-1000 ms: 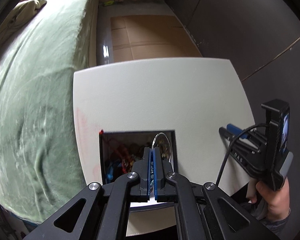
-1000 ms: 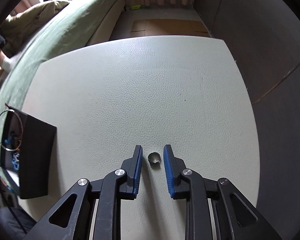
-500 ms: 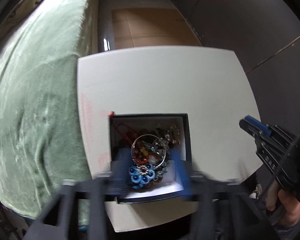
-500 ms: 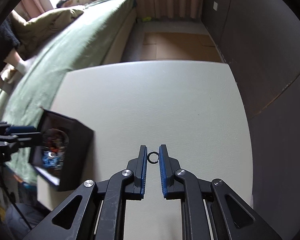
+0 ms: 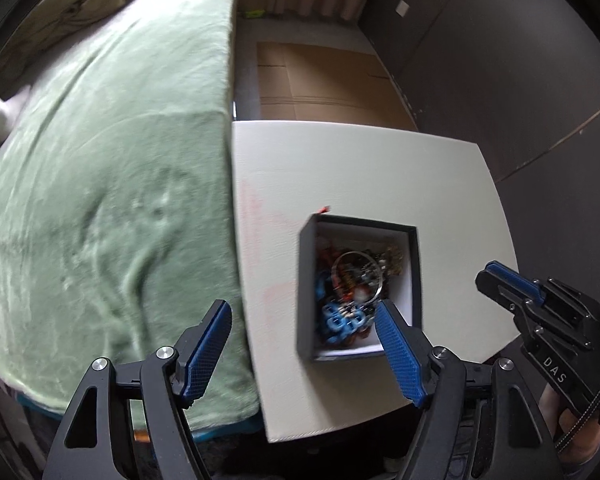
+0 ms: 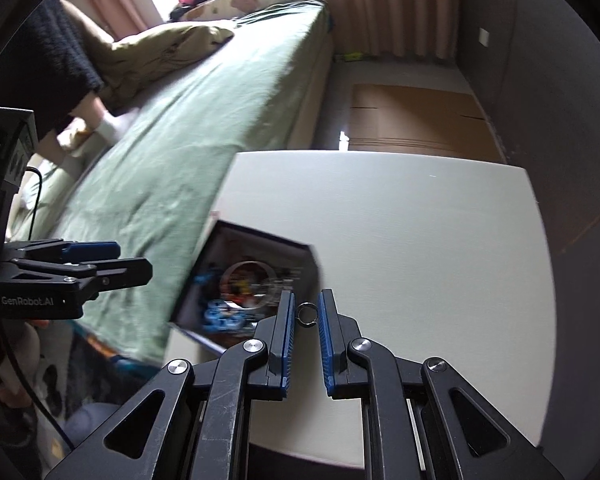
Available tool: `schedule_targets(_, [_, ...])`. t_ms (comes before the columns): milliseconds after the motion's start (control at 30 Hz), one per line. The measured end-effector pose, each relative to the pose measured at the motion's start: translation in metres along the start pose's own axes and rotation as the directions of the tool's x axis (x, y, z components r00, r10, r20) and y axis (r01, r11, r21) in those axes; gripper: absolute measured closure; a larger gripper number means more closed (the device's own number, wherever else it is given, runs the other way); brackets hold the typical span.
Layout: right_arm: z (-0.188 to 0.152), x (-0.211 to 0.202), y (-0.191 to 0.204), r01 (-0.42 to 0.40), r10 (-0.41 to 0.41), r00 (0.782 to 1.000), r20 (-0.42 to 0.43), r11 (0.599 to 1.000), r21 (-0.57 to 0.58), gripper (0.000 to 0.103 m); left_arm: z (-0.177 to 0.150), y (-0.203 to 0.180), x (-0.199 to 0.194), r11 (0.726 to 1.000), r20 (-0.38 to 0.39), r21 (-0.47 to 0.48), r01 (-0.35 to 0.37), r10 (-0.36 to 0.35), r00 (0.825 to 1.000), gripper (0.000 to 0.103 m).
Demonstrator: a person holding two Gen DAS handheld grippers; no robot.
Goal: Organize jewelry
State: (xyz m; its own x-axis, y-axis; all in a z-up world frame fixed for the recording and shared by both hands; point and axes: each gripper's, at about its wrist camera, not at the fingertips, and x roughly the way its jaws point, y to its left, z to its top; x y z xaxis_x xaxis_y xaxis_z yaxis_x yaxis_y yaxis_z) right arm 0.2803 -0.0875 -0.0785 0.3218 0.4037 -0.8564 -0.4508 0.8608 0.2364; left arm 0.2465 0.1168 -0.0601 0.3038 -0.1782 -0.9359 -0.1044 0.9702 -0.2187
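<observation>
The bed (image 5: 100, 184), under a green cover, fills the left half of the left wrist view. The white table (image 5: 364, 176) occupies the centre and right, its left edge against the bed. A black jewelry box (image 5: 306, 292) sits on the table low in the centre of the frame, open-topped, holding a silver bangle (image 5: 356, 274) above blue beaded pieces (image 5: 340, 320); finer contents are blurred. The left gripper (image 5: 304, 344), at the bottom edge, has its jaws spread and opening, nothing between them. The right gripper (image 6: 307, 316), bottom centre of its view, is clamped on a small metal ring (image 6: 307, 315), held clear of the table, just right of the box.
</observation>
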Motion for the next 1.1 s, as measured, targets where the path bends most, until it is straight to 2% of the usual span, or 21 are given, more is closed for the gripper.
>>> schedule_targets(133, [0.003, 0.007, 0.021, -0.005, 0.004, 1.0, -0.029, 1.0, -0.029, 0.088, -0.01, 0.015, -0.014, 1.0, 0.038, -0.025, 0.014, -0.013, 0.999, 0.028])
schedule_targets(200, [0.004, 0.005, 0.027, 0.013, -0.015, 0.999, -0.038, 0.999, -0.04, 0.071, -0.016, 0.019, -0.019, 0.999, 0.06, -0.03, 0.031, -0.029, 0.998, 0.028])
schedule_targets(233, [0.003, 0.002, 0.028, 0.014, -0.016, 0.999, -0.028, 0.999, -0.041, 0.051, -0.019, 0.021, -0.023, 0.998, 0.073, -0.032, 0.046, -0.044, 0.996, 0.028])
schedule_targets(267, [0.002, -0.003, 0.028, 0.012, -0.013, 1.0, -0.011, 0.999, -0.036, 0.037, -0.023, 0.022, -0.025, 0.998, 0.083, -0.033, 0.057, -0.054, 0.995, 0.028])
schedule_targets(367, [-0.004, -0.015, 0.023, -0.005, 0.005, 1.0, 0.016, 1.0, -0.003, 0.035, -0.032, 0.025, -0.033, 0.996, 0.108, -0.043, 0.084, -0.079, 0.991, 0.028])
schedule_targets(500, [-0.012, -0.033, 0.016, 0.025, -0.027, 0.999, 0.039, 0.999, 0.04, 0.033, -0.043, 0.024, -0.044, 0.994, 0.145, -0.043, 0.102, -0.094, 0.985, 0.028])
schedule_targets(567, [-0.02, -0.046, 0.012, 0.037, -0.041, 0.997, 0.064, 0.998, 0.058, 0.014, -0.049, 0.021, -0.05, 0.993, 0.163, -0.035, 0.109, -0.102, 0.981, 0.026])
schedule_targets(767, [-0.044, -0.074, -0.005, 0.037, -0.05, 0.994, 0.099, 0.991, 0.127, 0.008, -0.068, 0.004, -0.068, 0.993, 0.226, 0.012, 0.113, -0.113, 0.968, 0.018])
schedule_targets(833, [-0.055, -0.084, -0.011, 0.021, -0.039, 0.992, 0.117, 0.989, 0.149, 0.0, -0.073, -0.001, -0.074, 0.993, 0.249, 0.026, 0.118, -0.121, 0.961, 0.016])
schedule_targets(1100, [-0.091, -0.11, -0.025, 0.069, -0.096, 0.984, 0.148, 0.982, 0.178, 0.0, -0.098, -0.023, -0.099, 0.993, 0.347, 0.081, 0.082, -0.105, 0.932, 0.003])
